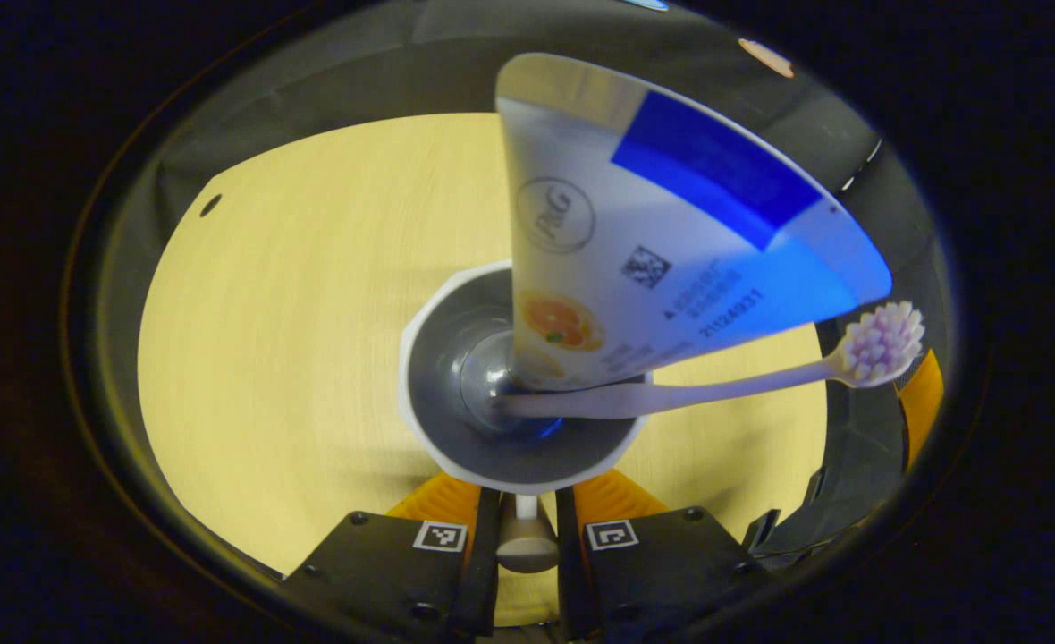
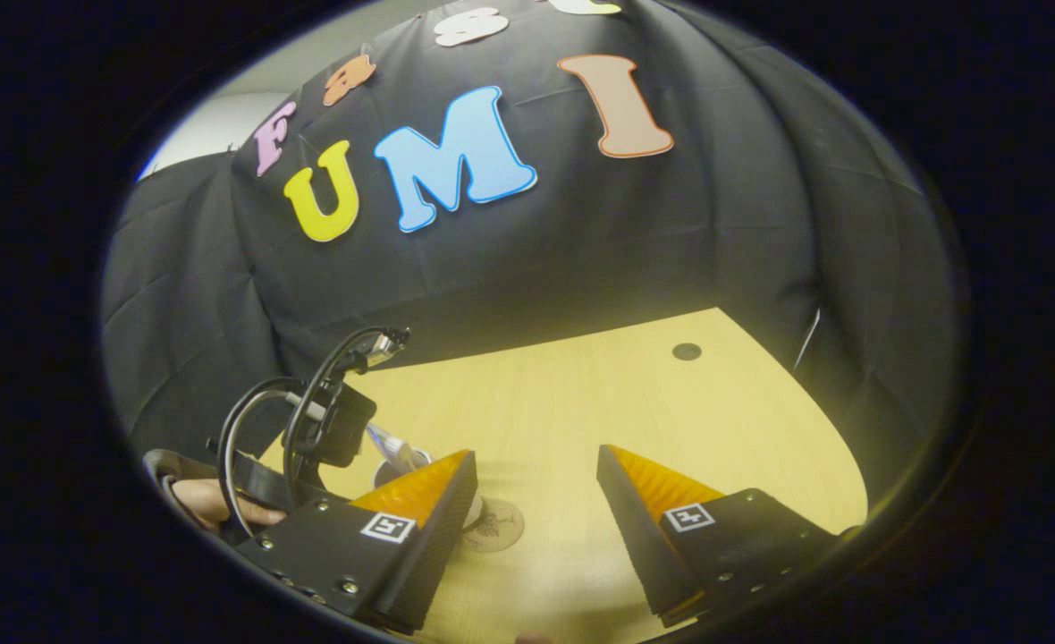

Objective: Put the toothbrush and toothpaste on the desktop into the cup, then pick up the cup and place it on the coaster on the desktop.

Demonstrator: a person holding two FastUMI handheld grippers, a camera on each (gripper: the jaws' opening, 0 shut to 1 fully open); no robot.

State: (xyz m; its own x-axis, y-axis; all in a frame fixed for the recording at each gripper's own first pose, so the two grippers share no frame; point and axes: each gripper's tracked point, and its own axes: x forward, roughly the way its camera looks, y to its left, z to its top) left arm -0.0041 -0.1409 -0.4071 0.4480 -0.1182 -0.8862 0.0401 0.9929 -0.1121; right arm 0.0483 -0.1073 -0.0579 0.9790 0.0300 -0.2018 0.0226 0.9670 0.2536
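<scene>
I look down into the white cup [image 1: 456, 438], grey inside. A white and blue toothpaste tube [image 1: 662, 241] stands in it, and a white toothbrush [image 1: 733, 380] leans out to the right, bristles up. My left gripper [image 1: 527, 514] is shut on the cup's handle [image 1: 526, 541] at the near rim. In the right gripper view the left gripper [image 2: 331, 429], held by a hand [image 2: 215, 505], sits at the lower left with the cup [image 2: 393, 467] partly hidden. A round patterned coaster [image 2: 499, 525] lies just right of the cup. My right gripper [image 2: 536, 452] hangs open above the table, holding nothing.
The pale wooden table [image 2: 581, 402] has a small dark hole [image 2: 687, 351] near its far edge, also seen as the hole [image 1: 210, 205] in the left gripper view. Black cloth walls it in behind. The right gripper [image 1: 894, 420] shows at the right edge of the left gripper view.
</scene>
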